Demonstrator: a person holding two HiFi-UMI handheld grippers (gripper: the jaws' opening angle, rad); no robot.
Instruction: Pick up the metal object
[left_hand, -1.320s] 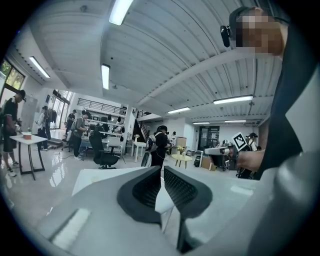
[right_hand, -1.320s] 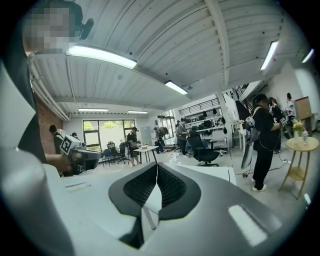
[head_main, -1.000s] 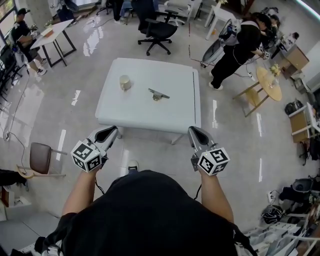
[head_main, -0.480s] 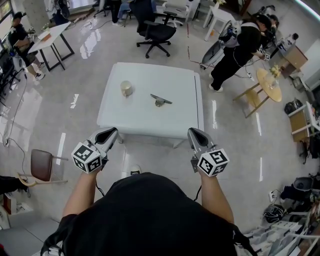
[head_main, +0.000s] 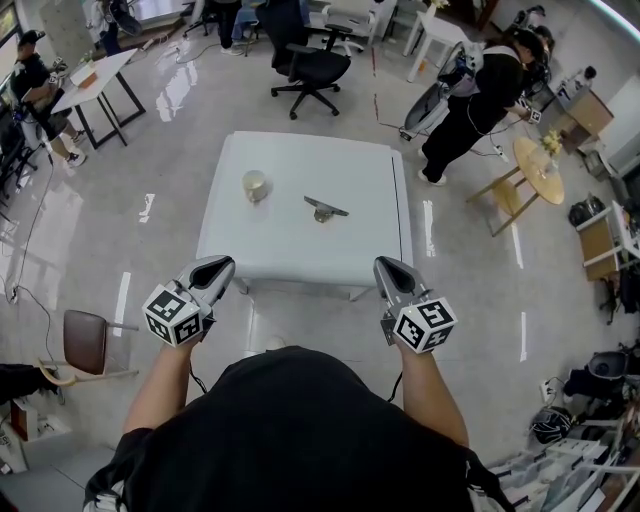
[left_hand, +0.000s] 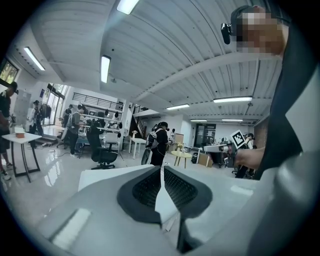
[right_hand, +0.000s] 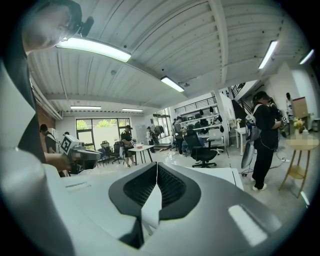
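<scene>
Two grippers, hand-held, are heading the list.

Left gripper (head_main: 222, 263): a smooth grey moulded shell tapering to a point, carrying a cube of black-and-white square markers at its rear. Its claw is sitting pressed together, the dark ribbed pads (left_hand: 146, 188) meeting at the tips with nothing between them.

Right gripper (head_main: 385, 263): the same shell and cube. Its claw is likewise sitting pressed together and empty, its ribbed pads (right_hand: 141, 187) touching at the front.

Both are being held at the near edge of the table, well apart from each other and pointing across it.

One table (head_main: 290, 250): white and square, with a matt top and rounded corners. It is standing on a glossy pale floor (head_main: 150, 250) that is reflecting the ceiling lights.

One metal object (head_main: 325, 209): small and grey, a flat bar over a rounded base. It is lying near the middle of the tabletop, well apart from both claws.

One cup (head_main: 255, 184): pale and rounded, sitting left of the metal object and apart from it.

One office chair (head_main: 310, 60): black, on a star base, standing beyond the table's far edge.

One person (head_main: 480, 90) in dark clothes is standing far right, near a round wooden side table (head_main: 540, 170).
</scene>
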